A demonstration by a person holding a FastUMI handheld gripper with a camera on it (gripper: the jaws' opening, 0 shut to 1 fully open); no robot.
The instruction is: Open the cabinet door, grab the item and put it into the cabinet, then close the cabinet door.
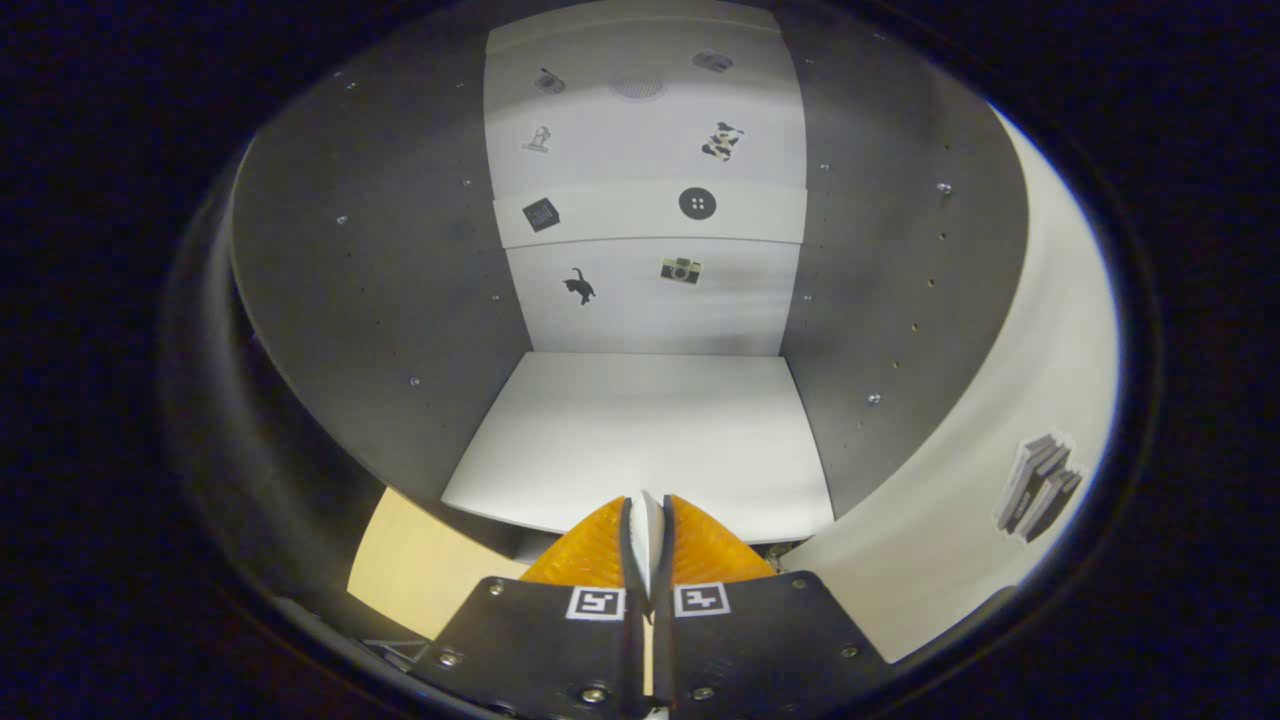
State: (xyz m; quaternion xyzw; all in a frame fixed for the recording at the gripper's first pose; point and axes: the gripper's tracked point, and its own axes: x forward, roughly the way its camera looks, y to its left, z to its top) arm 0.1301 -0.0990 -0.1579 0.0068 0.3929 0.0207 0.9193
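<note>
The cabinet (640, 440) stands open, its door (960, 520) swung out to the right. The hand-held gripper (647, 530) sits at the shelf's front edge, fingers nearly together on nothing, with no item visible

Your gripper (648, 520) pointed straight ahead, level. Its two fingers stood nearly together, a thin gap between them.
</note>
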